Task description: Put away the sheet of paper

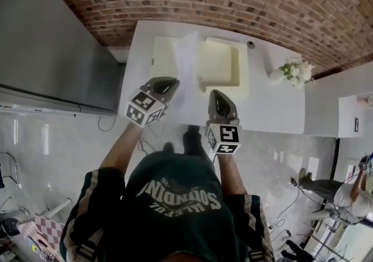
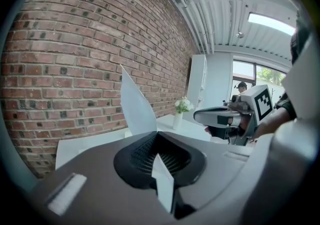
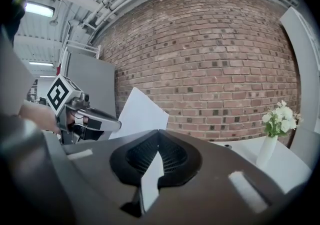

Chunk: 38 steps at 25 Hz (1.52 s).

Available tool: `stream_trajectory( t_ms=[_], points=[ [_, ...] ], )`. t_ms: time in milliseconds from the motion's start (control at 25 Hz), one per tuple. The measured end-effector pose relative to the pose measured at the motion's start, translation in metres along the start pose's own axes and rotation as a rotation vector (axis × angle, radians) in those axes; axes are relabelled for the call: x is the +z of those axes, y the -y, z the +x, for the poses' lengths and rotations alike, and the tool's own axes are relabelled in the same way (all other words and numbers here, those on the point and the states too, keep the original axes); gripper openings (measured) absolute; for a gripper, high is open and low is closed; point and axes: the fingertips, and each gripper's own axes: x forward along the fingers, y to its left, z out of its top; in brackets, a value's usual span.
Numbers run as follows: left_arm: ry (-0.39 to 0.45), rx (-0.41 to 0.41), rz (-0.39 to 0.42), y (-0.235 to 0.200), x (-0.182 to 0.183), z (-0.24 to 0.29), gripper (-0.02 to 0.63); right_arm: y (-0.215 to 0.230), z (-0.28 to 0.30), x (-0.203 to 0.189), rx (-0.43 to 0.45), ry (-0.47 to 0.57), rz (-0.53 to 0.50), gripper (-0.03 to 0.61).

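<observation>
Over the table (image 1: 274,109), head view: both grippers clamp the paper (image 1: 185,60). The left gripper (image 1: 168,84) sits at 8 o'clock of it, the right gripper (image 1: 216,94) at 5 o'clock. The paper lies across a cream tray (image 1: 224,63); whether it touches, can't tell. Vase (image 1: 291,73) is at 3 o'clock of the tray, apart.

Left gripper view: jaws clenched on the paper (image 2: 136,106), which rises toward 11 o'clock against the brick wall (image 2: 65,69). Right gripper (image 2: 220,116) is at 3 o'clock, with the vase (image 2: 180,111) between.

Right gripper view: jaws pinched on the paper (image 3: 142,114), with a strip of it behind the pads. Left gripper (image 3: 92,119) is at 9 o'clock, vase (image 3: 274,129) at 3 o'clock.
</observation>
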Motion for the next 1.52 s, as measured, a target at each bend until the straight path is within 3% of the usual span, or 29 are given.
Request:
stream_trajectory(
  t_ms=[360,720,960,1520],
  points=[
    [-0.017,0.109,-0.022,-0.035,0.032,0.055,0.011,0.061,0.055,0.027,0.11,0.006,-0.012,-0.002],
    [-0.035,0.191,-0.043,-0.049,0.044,0.08,0.011,0.099,0.091,0.019,0.179,-0.016,0.026,-0.002],
    [-0.051,0.182,-0.054,-0.063,0.039,0.091,0.011,0.098,0.109,0.015,0.196,-0.027,0.024,-0.002],
    [-0.078,0.073,-0.067,-0.086,0.029,0.128,0.011,0.113,0.135,-0.002,0.144,-0.068,0.044,-0.002]
  ],
)
